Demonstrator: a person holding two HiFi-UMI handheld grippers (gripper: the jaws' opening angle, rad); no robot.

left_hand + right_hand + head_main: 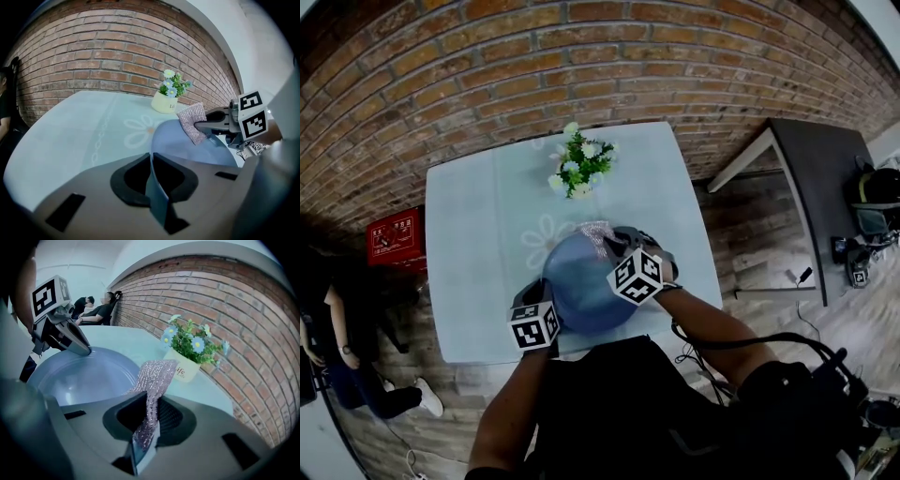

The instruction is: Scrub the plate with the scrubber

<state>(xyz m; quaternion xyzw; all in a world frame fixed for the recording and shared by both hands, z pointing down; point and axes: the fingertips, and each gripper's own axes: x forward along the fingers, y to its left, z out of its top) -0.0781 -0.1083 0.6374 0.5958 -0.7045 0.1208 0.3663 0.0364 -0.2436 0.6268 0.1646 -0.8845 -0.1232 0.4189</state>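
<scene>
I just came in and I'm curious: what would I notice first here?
The big blue plate near the table's front edge stands out, its rim pinched by the left gripper. The right gripper clamps a sparkly pink scrubber at the plate's far rim, and a pot of flowers stands behind, towards the brick wall.

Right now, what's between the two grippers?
The plate: left gripper clamps its rim, right gripper holds the scrubber at its far rim. See head view.

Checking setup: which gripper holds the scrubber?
The right gripper: its jaws pinch the glittery pink mesh scrubber; the left gripper clamps the round blue plate.
</scene>
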